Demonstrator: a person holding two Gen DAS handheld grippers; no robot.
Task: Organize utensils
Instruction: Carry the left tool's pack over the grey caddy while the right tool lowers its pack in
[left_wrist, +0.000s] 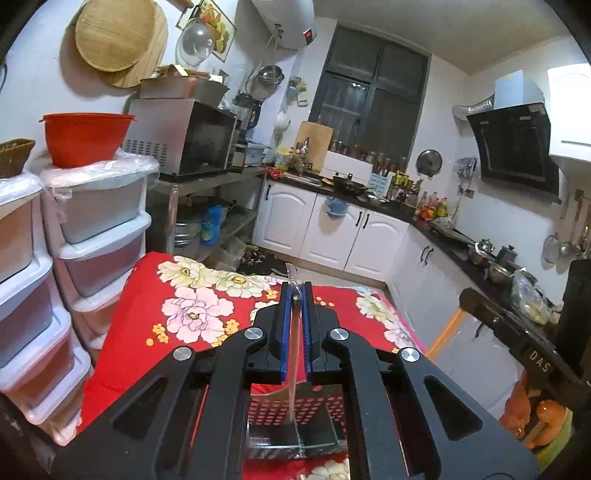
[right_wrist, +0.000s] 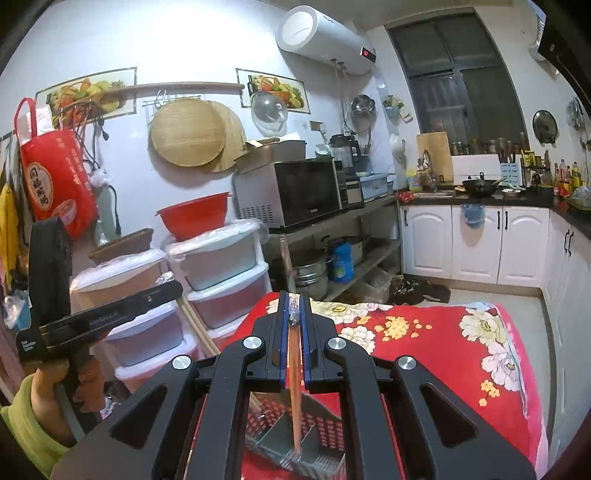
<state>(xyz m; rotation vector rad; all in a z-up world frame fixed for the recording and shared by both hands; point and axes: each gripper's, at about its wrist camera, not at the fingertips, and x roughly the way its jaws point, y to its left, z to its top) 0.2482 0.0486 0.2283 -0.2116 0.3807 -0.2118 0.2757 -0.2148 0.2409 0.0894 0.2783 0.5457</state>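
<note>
Gripping one slender utensil apiece, both grippers are held above a red perforated utensil basket that rests on a table covered with a red floral cloth.

Left gripper: the jaws are drawn nearly together on a thin, pale pink stick-like utensil, apparently wrapped in clear plastic at its upper end. It is clamped near that end so that the long shaft hangs below the pads, its lower tip over the basket's clear dividers. Whether the tip touches the basket floor cannot be determined.

Right gripper: the jaws are likewise closed to a narrow gap on an orange-brown stick, probably a chopstick, also clamped near the top. Its lower end lies within or just above a compartment of the basket.

Holding each item near the top, hanging roughly upright, is judged to allow vertical insertion or withdrawal without catching the dividers.

In the right wrist view, the left gripper's body is seen held by a hand in a yellow-green sleeve, just beside the stacked plastic drawers.
</note>
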